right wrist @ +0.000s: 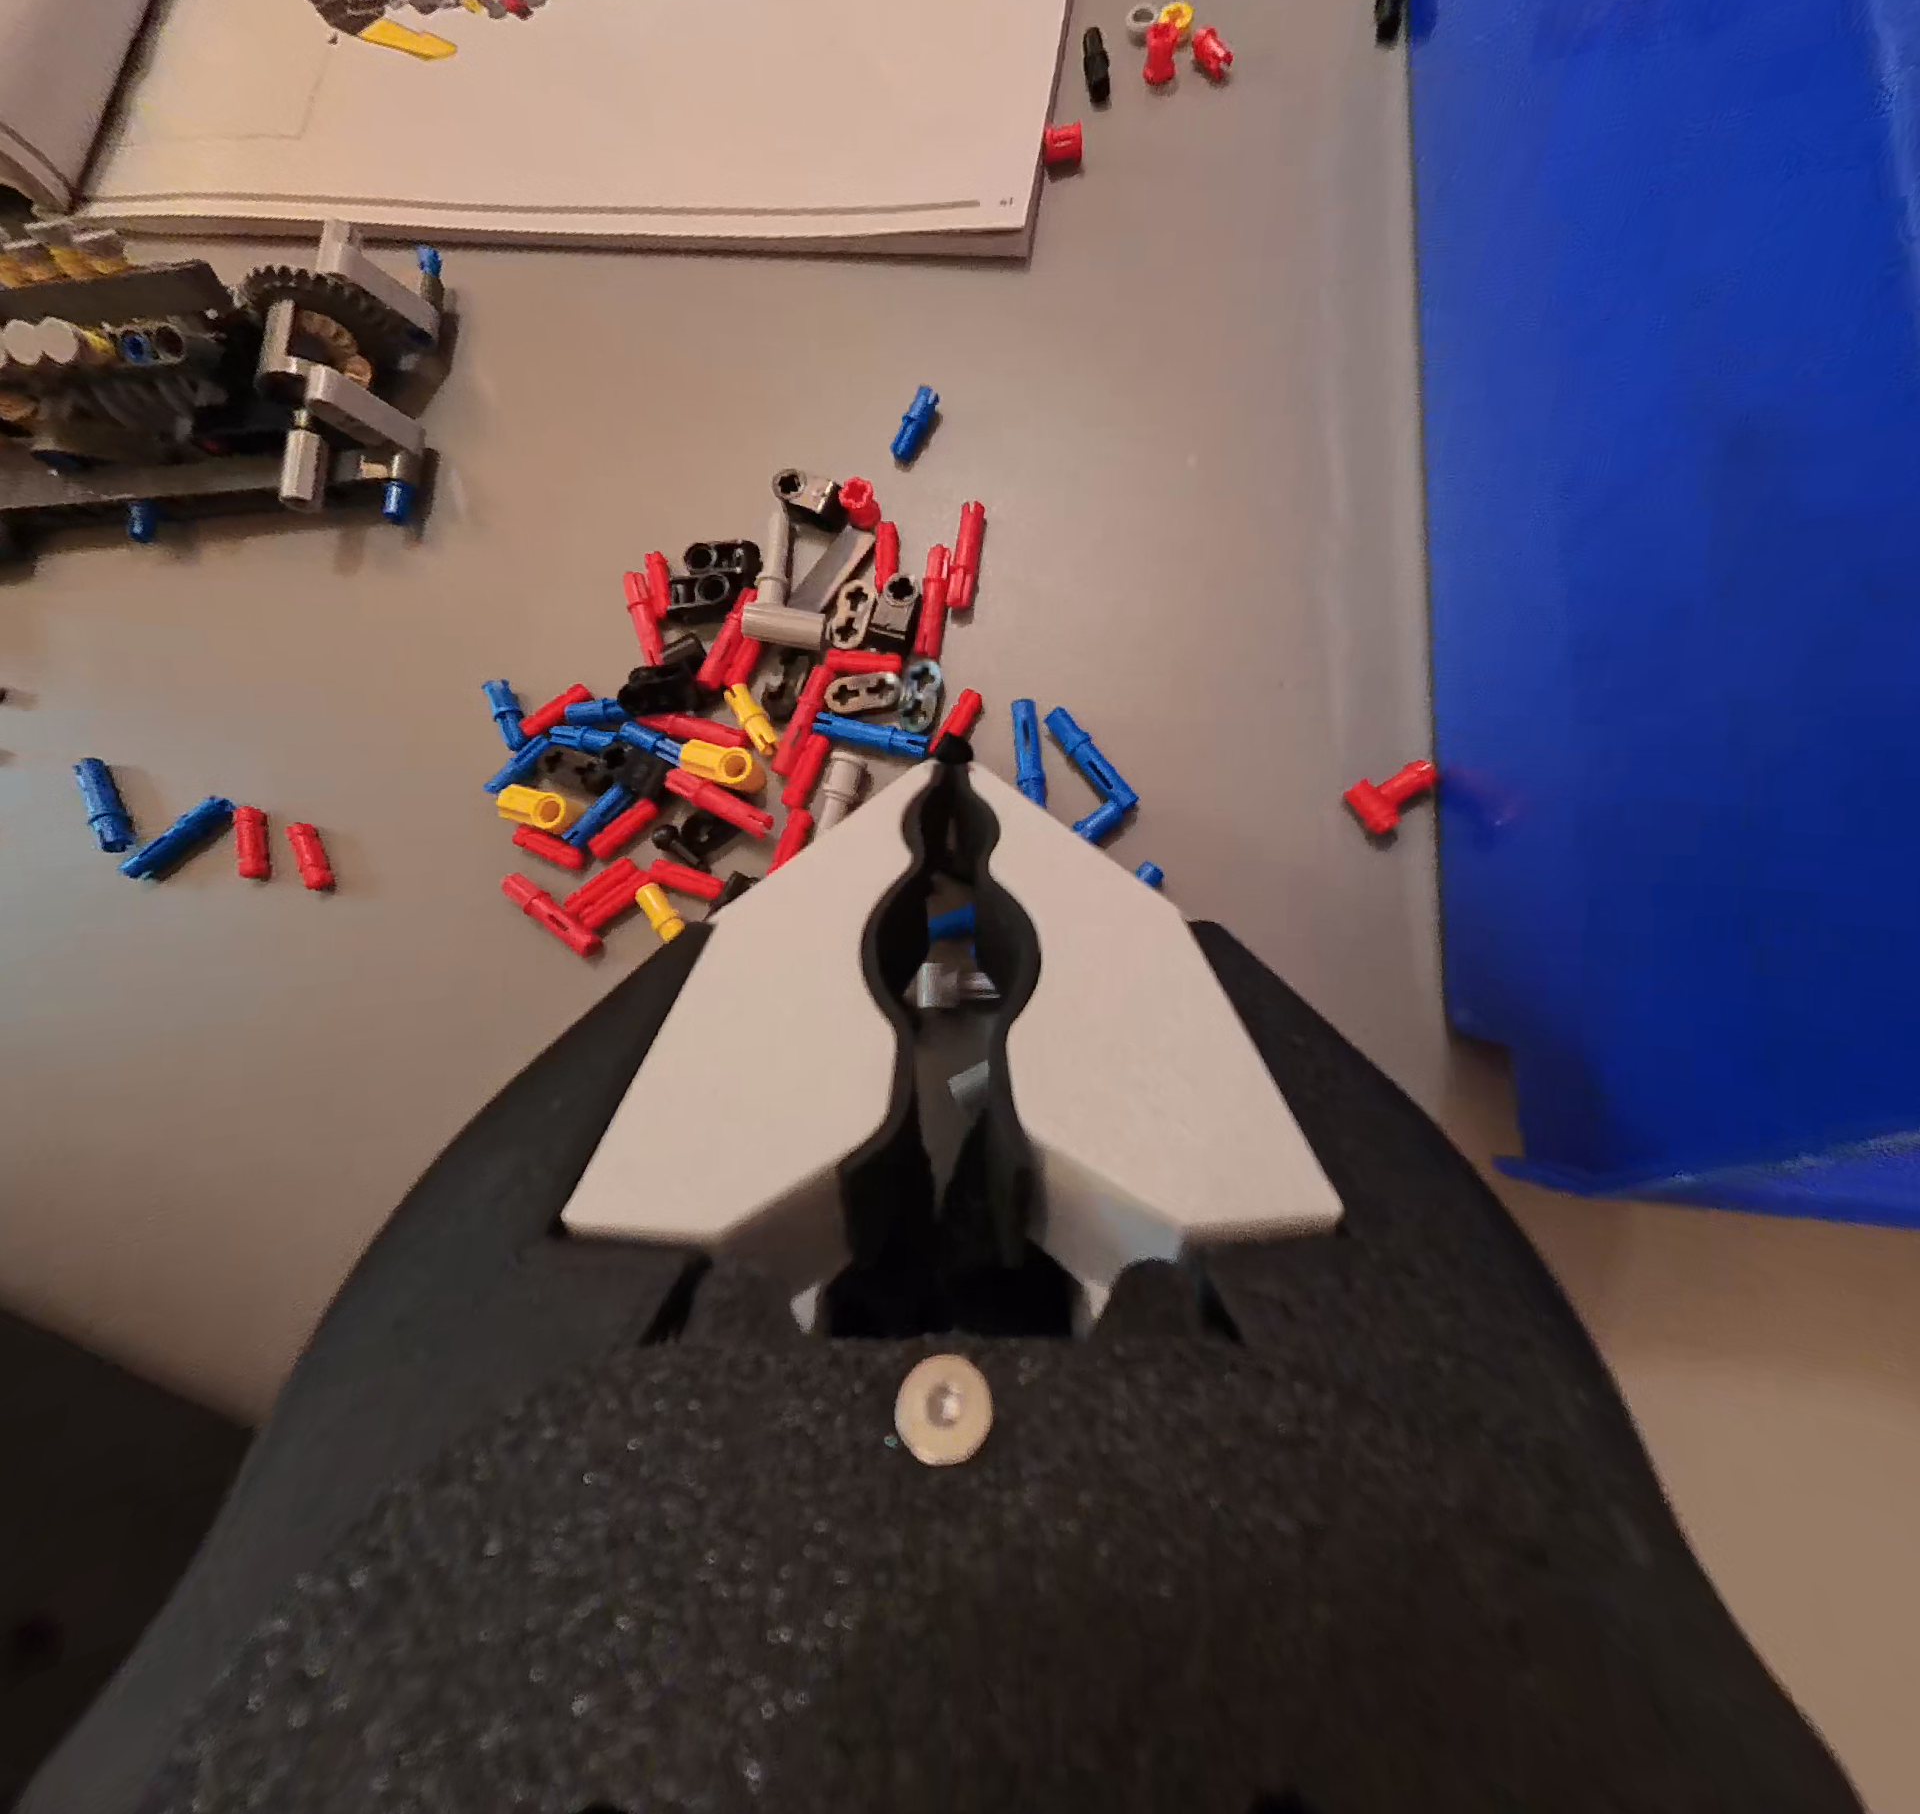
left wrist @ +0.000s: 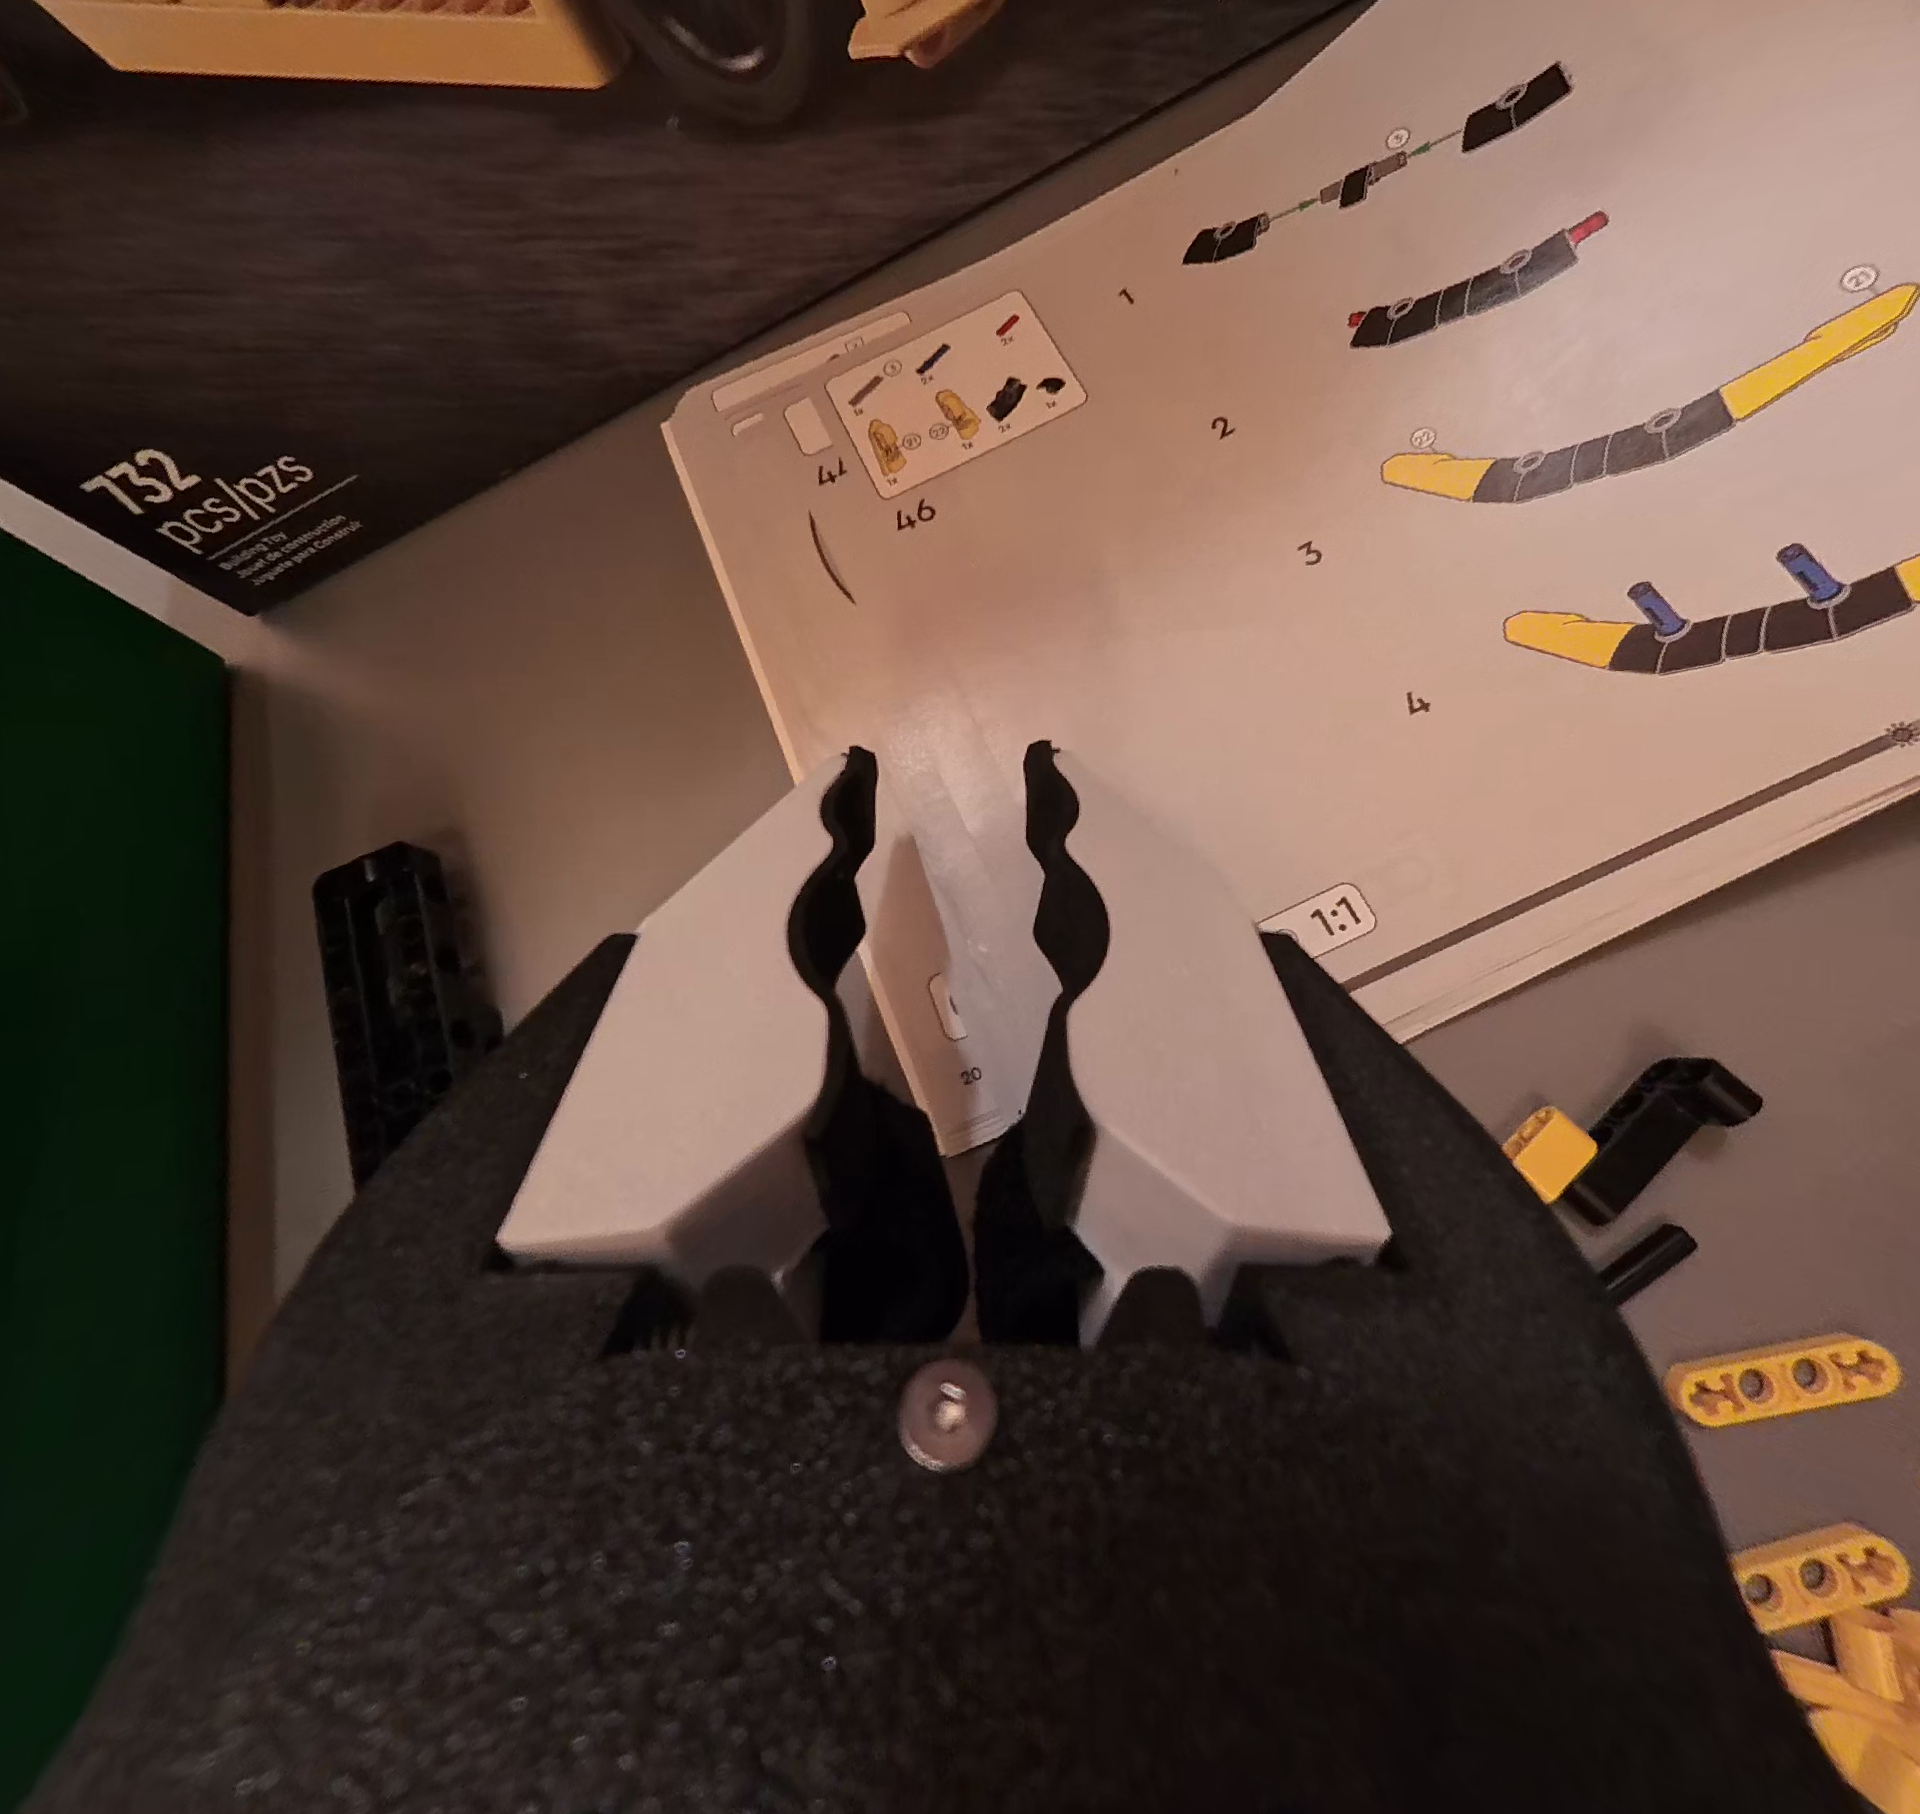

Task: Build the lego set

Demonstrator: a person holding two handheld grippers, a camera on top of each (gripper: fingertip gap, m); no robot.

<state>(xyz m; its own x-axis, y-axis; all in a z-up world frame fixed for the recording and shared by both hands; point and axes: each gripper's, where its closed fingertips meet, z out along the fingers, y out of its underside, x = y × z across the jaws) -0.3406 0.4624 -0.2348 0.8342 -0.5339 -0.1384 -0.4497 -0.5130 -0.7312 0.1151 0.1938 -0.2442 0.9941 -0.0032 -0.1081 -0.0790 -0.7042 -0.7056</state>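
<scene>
My left gripper [left wrist: 951,754] is open and empty, hovering over the lower corner of the open instruction booklet [left wrist: 1195,559]. My right gripper [right wrist: 951,752] is shut, with its tips at the near right edge of a pile of small red, blue, yellow, grey and black pins and connectors [right wrist: 748,715]. I see nothing clearly held between its fingers. A partly built grey model with gears [right wrist: 260,382] lies at the left of the right wrist view, below the booklet [right wrist: 623,102].
The set's box [left wrist: 416,206] lies beyond the booklet. A black frame piece [left wrist: 395,995] and a green surface [left wrist: 104,1037] are to the left, yellow beams [left wrist: 1782,1385] and a black angled piece [left wrist: 1673,1120] to the right. A blue bin [right wrist: 1683,517] stands right of the pile. Tip to tip, the grippers are about 55 centimetres apart.
</scene>
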